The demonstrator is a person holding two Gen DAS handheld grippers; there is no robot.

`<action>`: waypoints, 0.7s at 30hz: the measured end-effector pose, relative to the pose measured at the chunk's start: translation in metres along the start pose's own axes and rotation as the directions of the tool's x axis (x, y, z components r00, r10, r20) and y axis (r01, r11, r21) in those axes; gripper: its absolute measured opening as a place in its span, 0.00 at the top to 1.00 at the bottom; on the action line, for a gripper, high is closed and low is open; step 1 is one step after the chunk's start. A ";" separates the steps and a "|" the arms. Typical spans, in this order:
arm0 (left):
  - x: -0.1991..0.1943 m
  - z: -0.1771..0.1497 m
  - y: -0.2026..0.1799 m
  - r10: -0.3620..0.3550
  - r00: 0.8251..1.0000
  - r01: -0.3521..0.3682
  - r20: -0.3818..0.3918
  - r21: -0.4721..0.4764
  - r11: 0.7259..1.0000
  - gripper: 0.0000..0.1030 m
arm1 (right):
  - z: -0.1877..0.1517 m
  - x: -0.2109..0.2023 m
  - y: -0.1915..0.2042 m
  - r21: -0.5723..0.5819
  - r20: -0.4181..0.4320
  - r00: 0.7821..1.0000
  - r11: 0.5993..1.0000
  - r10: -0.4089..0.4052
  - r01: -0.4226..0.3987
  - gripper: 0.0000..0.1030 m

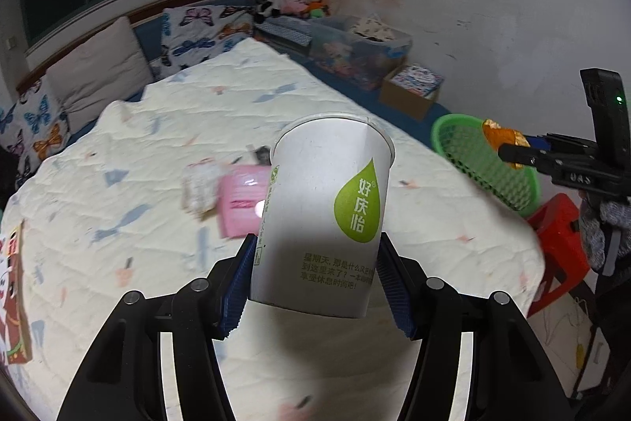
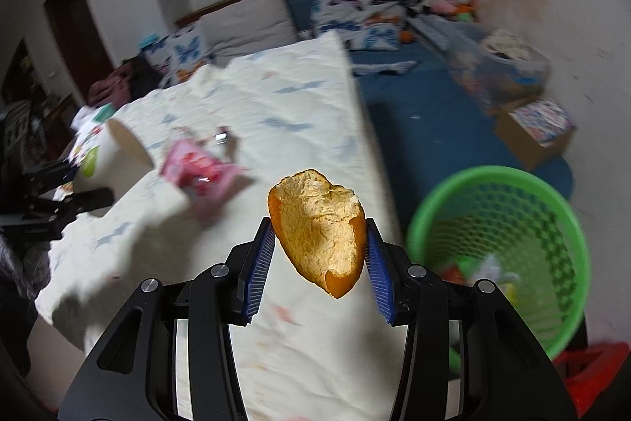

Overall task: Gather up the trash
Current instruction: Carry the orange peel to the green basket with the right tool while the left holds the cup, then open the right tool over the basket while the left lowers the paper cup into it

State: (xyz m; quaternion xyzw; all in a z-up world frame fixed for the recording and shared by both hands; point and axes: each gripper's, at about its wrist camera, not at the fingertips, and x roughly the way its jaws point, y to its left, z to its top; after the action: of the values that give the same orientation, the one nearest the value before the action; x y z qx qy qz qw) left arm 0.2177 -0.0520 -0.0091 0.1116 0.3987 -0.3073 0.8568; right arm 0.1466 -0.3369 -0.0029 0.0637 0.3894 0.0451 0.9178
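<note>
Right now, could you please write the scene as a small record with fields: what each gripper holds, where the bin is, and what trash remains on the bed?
left gripper: shut on white paper cup with green drop logo
right gripper: shut on piece of orange peel
bin: green plastic mesh basket, beside the bed, some trash inside
on quilted bed cover: pink plastic packet, whitish crumpled wrapper

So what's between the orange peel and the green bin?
Nothing solid: past the peel come the quilt's edge and blue floor, then the bin. Right wrist view.
</note>
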 end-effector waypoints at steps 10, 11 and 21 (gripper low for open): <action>0.022 0.028 -0.058 -0.076 0.997 0.076 -0.002 0.063 0.995 0.44 | -0.024 -0.020 -0.098 0.144 -0.007 0.987 0.977 -0.160 0.160 0.55; 0.023 0.030 -0.062 -0.081 0.997 0.081 -0.004 0.067 0.994 0.44 | -0.026 -0.020 -0.104 0.157 -0.009 0.986 0.974 -0.165 0.164 0.55; 0.043 0.050 -0.104 -0.115 0.993 0.116 -0.023 0.106 0.988 0.44 | -0.035 0.002 -0.162 0.257 -0.046 0.981 0.946 -0.190 0.195 0.54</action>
State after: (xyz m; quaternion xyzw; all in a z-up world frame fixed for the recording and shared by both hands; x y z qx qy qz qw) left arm 0.2054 -0.1739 -0.0027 0.1366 0.3946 -0.3764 0.8270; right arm 0.1286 -0.4941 -0.0533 0.1450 0.4059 -0.0956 0.8973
